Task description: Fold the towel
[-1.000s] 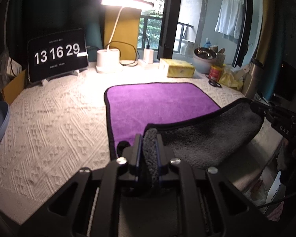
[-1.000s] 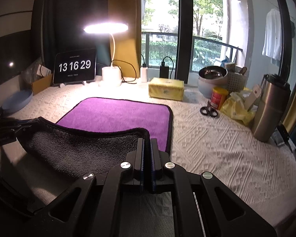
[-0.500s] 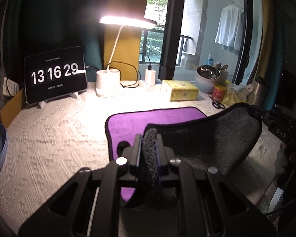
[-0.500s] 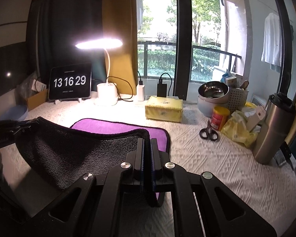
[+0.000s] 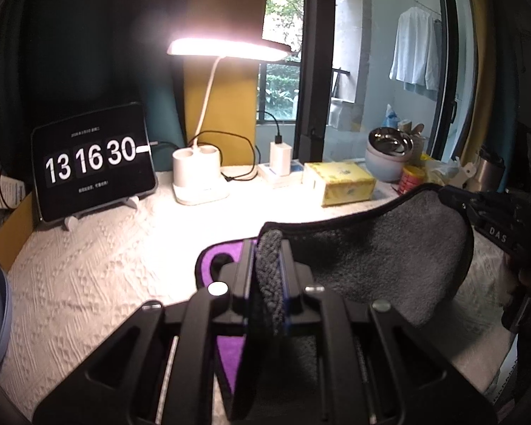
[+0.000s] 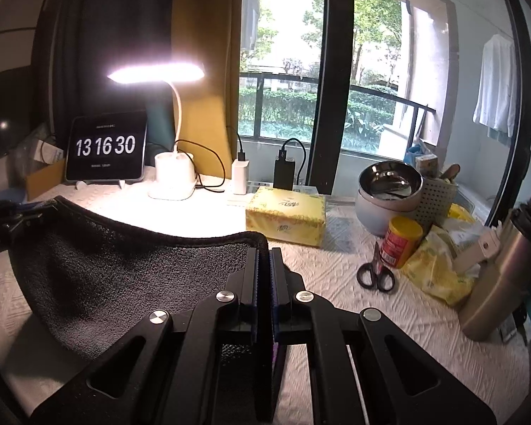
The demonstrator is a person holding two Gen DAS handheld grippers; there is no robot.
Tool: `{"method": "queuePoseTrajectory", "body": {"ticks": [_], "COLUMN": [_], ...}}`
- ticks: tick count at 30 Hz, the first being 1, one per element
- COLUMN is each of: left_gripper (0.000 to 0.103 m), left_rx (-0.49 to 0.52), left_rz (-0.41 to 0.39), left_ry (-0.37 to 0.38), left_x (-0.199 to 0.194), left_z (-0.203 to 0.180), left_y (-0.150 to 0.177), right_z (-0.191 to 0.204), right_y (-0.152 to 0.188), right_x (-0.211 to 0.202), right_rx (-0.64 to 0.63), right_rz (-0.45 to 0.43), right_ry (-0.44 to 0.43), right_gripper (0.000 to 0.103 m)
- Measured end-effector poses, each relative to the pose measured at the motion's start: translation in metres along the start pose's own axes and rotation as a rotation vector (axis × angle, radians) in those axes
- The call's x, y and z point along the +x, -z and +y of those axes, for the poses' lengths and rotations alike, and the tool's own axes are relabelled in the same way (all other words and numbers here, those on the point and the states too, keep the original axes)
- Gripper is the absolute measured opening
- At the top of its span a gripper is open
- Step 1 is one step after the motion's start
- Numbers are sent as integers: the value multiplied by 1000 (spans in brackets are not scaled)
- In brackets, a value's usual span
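The towel is purple on one face and grey on the other, with a black hem. My left gripper is shut on one near corner, a thick grey bunch between its fingers. My right gripper is shut on the other near corner of the towel. The near edge hangs in the air between both grippers, grey side facing me. Only a small purple strip shows below the left gripper. The right gripper also shows at the right of the left wrist view.
A white textured cloth covers the table. At the back stand a clock tablet, a lit desk lamp and a yellow tissue box. Scissors, a red-yellow can, a steel bowl and a steel flask are at the right.
Both grippers have lifted the towel's near edge higher and carried it toward the back. The raised grey side now hides almost all of the purple face.
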State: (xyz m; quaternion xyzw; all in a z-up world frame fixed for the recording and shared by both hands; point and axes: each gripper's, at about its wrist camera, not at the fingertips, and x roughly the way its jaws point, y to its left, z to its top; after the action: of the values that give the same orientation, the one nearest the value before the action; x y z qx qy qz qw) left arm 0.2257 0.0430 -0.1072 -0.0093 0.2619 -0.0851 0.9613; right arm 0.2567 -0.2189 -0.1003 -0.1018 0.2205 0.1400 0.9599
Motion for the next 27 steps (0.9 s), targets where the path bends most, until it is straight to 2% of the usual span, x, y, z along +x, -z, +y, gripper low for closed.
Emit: {"method": "queuePoseTrajectory", "body": {"ticks": [9,13,19,27], "left_gripper": [13,13,13,13], "left_rx": [-10,19,37,-3], "left_rz": [4,13,48,121], "left_ry": [-5,-21,-34,-27], "left_x": [30,44,68,101], "left_z": [15,17,18,26], "left_y": [-18,-22,-22,-16], "right_z": [-3,-9,-13,-10], "right_y": [-11,-16,-19,-10], "right_x": [34,50,69,103], "right_rx": [-5,13,33,30], "right_rz": [25,47,75,156], "right_ry": [16,8,12,48], "right_gripper": [6,6,6,6]}}
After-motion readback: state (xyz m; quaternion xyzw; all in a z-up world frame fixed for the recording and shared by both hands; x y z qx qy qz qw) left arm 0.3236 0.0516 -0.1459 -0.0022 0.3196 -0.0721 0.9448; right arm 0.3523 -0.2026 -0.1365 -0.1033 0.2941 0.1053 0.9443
